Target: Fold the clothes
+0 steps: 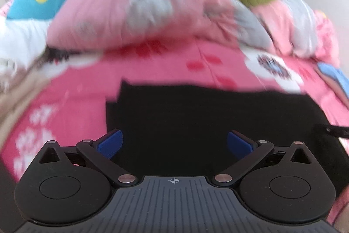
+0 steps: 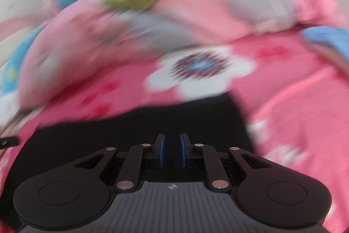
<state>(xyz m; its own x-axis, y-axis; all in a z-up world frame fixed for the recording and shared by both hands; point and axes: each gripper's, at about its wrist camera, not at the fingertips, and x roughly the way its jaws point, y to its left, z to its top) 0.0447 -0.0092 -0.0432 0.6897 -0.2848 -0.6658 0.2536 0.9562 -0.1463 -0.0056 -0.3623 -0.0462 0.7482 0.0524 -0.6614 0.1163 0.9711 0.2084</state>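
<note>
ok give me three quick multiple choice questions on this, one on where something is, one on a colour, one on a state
1. The black garment lies:
a) in a basket
b) on the pink flowered sheet
c) on a wooden chair

2. The pads on the jaws are:
a) red
b) yellow
c) blue

3. The left gripper has its jaws:
a) wide apart
b) pressed together
c) clamped on a green cloth

Answers:
1 b, pink sheet shows around the garment's edges.
2 c, both wrist views show blue pads.
3 a, a broad gap separates them, with nothing between.
</note>
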